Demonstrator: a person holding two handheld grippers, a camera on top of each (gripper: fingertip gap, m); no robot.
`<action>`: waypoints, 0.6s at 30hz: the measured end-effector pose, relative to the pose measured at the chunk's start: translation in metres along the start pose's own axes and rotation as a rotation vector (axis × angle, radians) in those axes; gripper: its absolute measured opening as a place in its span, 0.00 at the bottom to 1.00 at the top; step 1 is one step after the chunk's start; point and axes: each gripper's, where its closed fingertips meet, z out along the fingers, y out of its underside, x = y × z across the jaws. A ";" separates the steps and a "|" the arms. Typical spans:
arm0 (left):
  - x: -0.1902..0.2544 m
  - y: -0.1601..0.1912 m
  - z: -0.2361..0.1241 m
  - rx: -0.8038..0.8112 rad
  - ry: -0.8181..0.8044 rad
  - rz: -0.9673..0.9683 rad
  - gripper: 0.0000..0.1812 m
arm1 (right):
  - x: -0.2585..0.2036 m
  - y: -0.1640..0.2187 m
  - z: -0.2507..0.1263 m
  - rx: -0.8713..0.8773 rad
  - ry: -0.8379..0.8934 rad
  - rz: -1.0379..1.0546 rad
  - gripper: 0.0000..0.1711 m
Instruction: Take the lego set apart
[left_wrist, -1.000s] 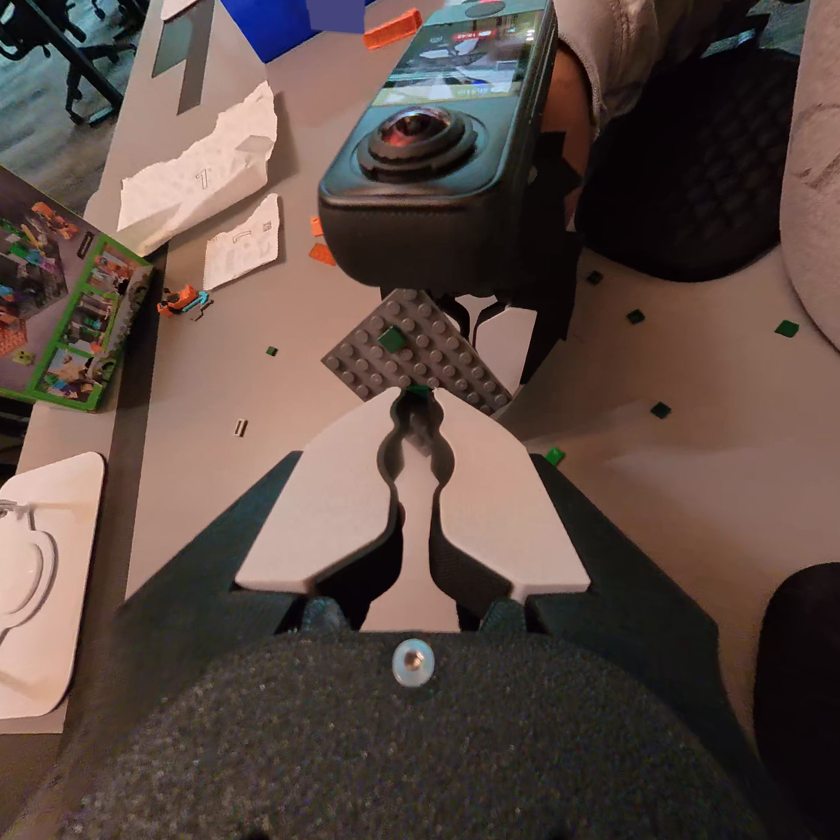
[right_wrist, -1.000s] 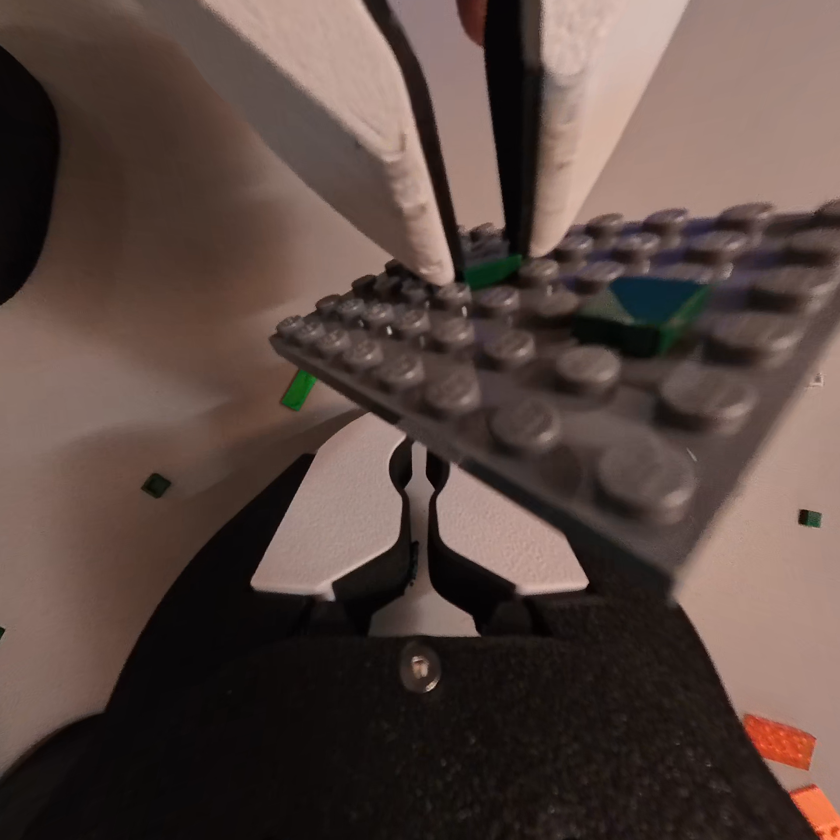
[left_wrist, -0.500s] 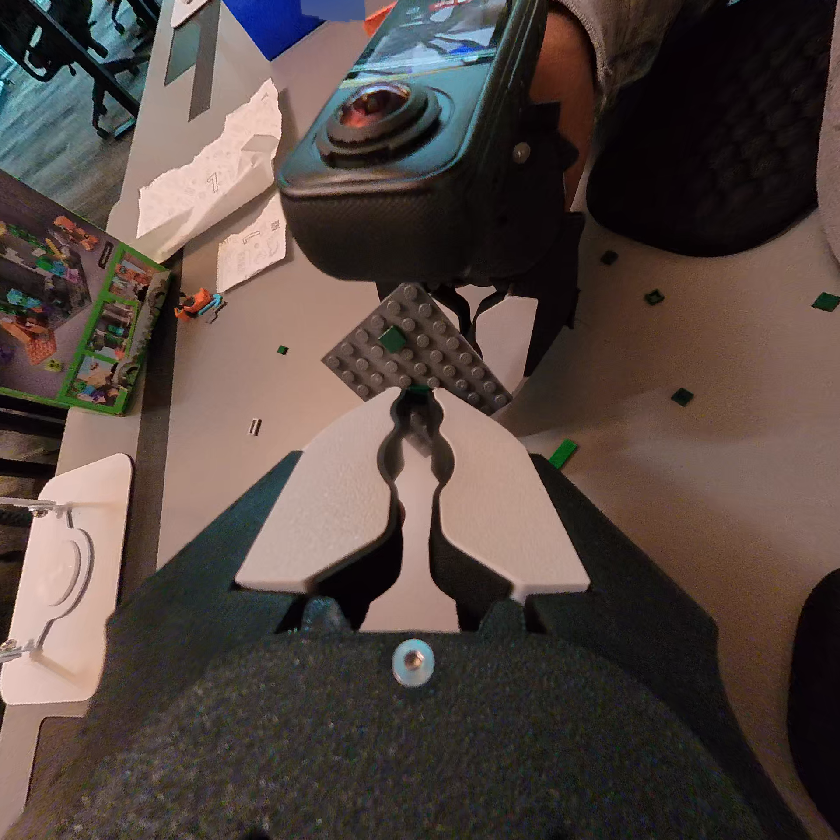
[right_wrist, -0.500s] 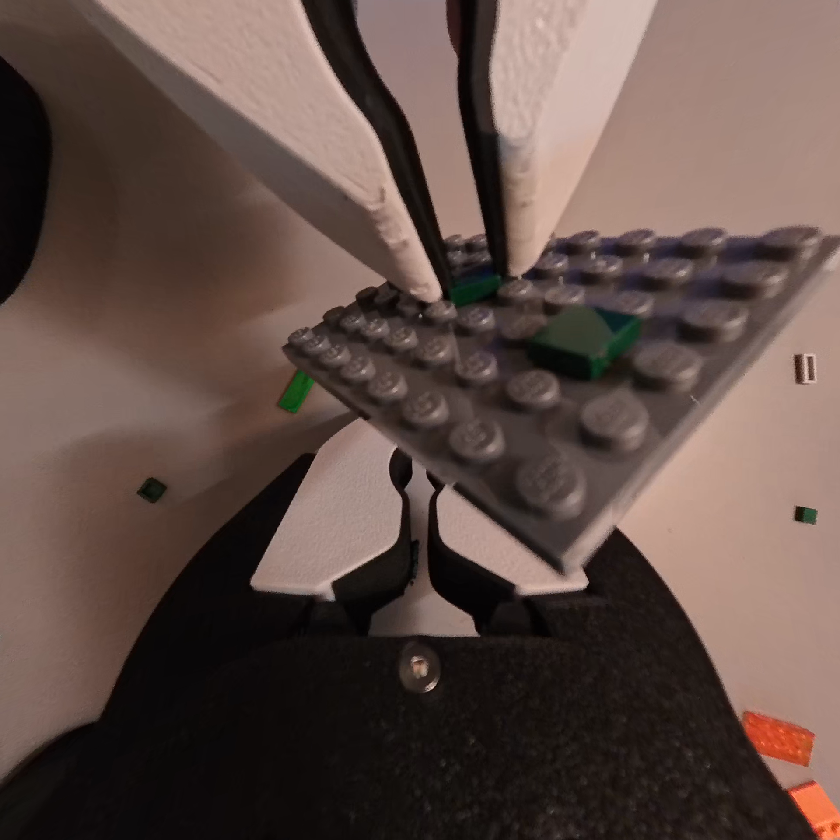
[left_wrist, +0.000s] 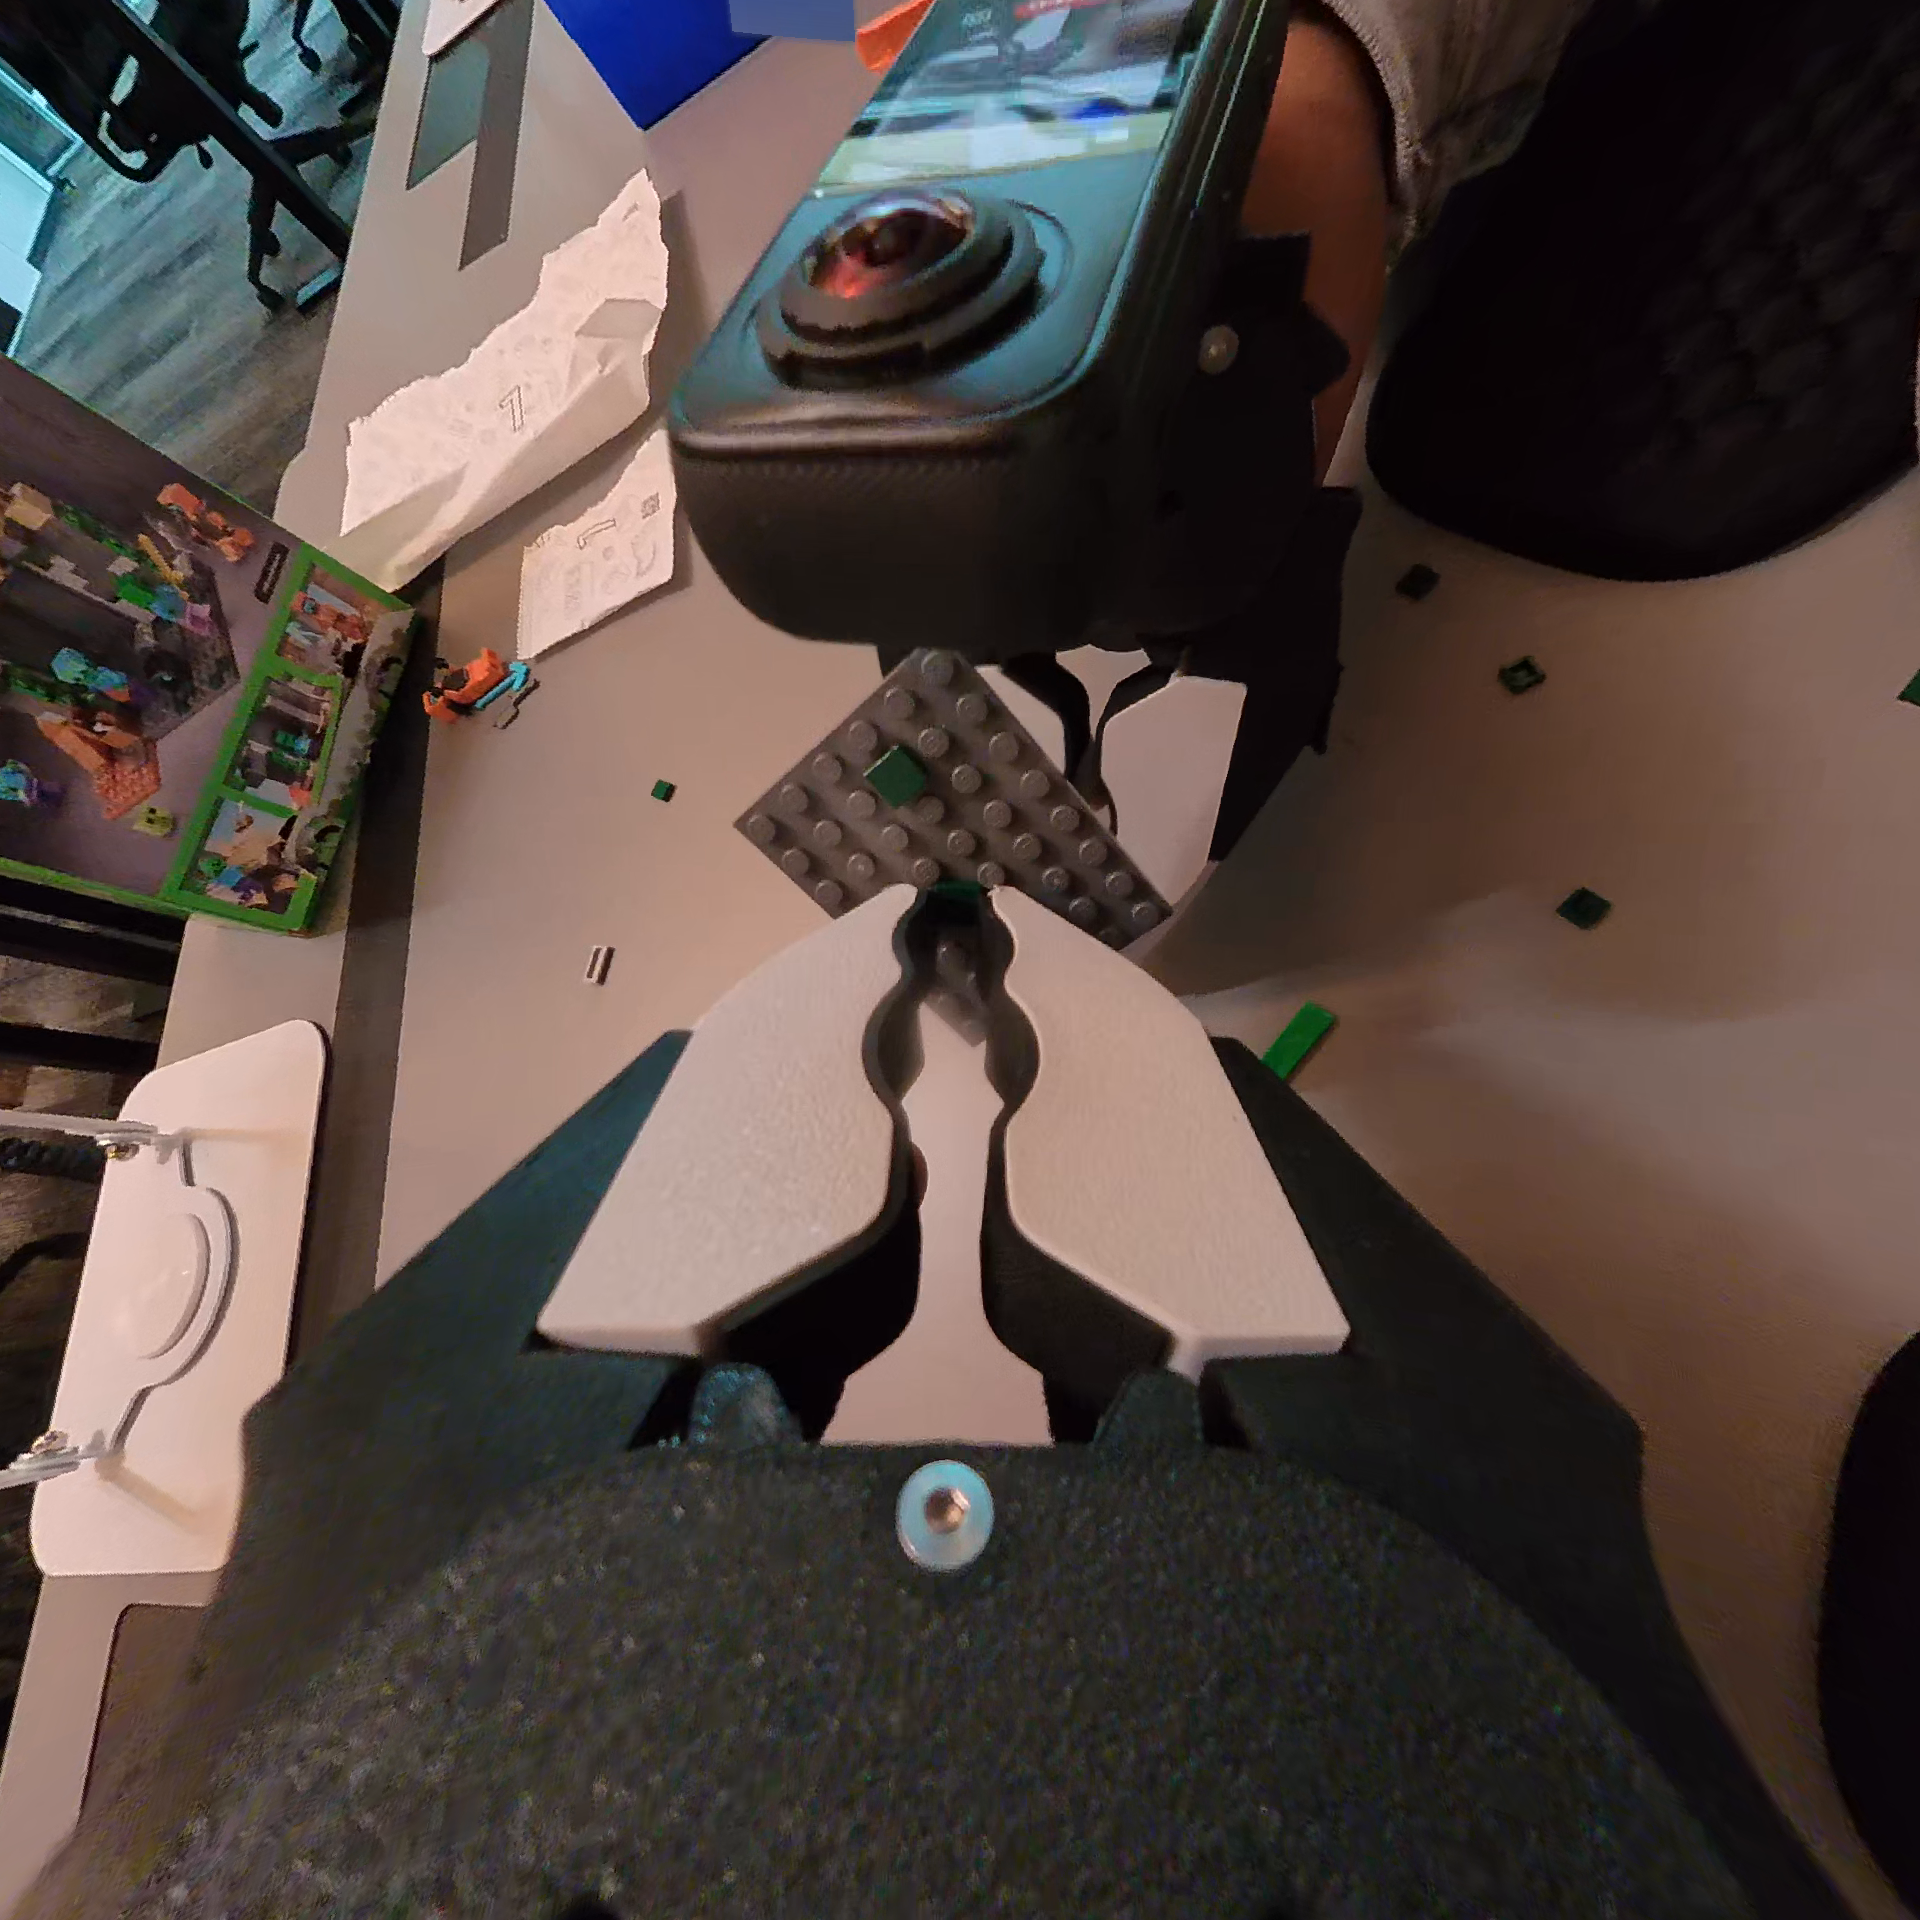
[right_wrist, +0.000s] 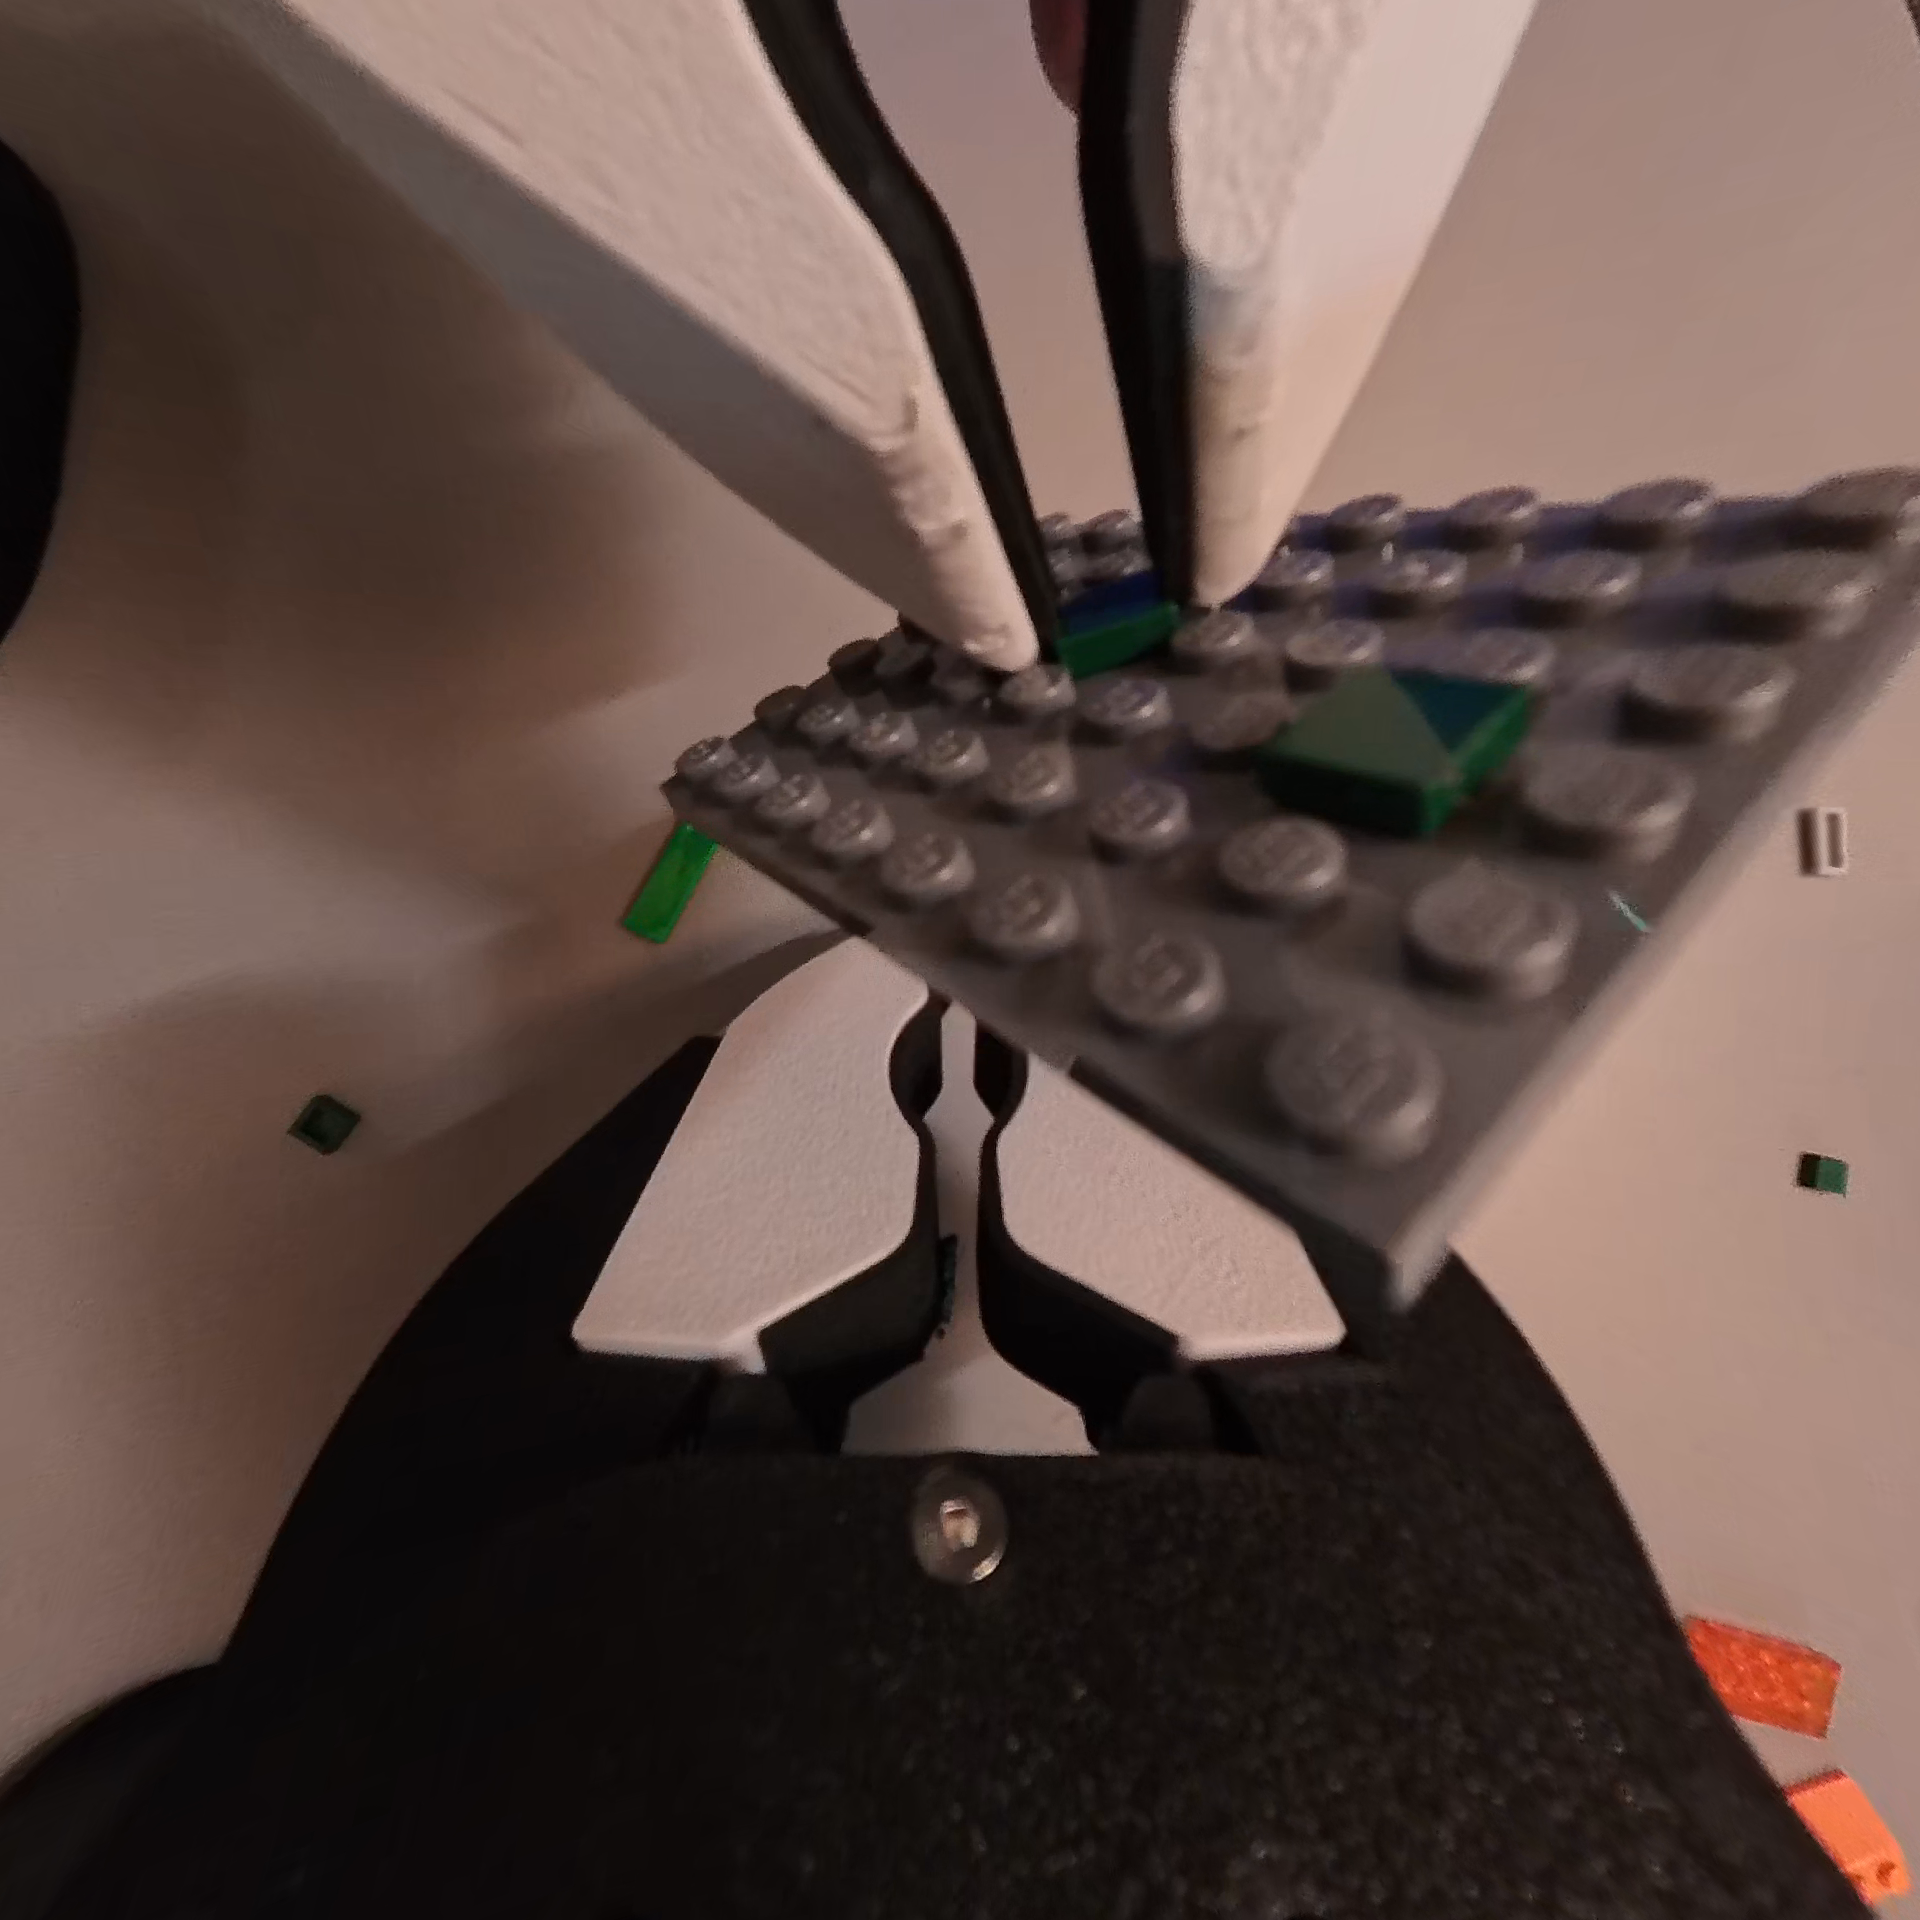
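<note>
Grey tabletop spreads under both of my tools, strewn with small green pieces, and a game box lies at nine o'clock in the left wrist view, with torn paper bags at eleven. My right hand-held gripper is clamped on the near edge of the grey studded plate, holding it tilted above the tabletop. My left hand-held gripper comes in from the opposite side, its white fingertips pinched together on a small green tile that sits on the plate near its far edge. A second green tile sits on the studs at about two o'clock from the plate's middle in the right wrist view. One long green strip lies on the tabletop just beyond the plate's nine o'clock corner, and orange bricks lie at five o'clock.
</note>
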 end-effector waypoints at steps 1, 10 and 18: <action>0.000 0.001 0.000 -0.001 -0.003 -0.001 0.04 | 0.000 0.000 0.000 0.001 0.001 0.001 0.00; 0.000 0.002 -0.001 -0.013 -0.012 0.003 0.04 | 0.001 -0.001 -0.001 0.006 0.016 -0.008 0.00; -0.011 0.007 -0.008 -0.017 -0.083 -0.019 0.04 | -0.006 -0.012 -0.017 0.106 -0.133 0.032 0.28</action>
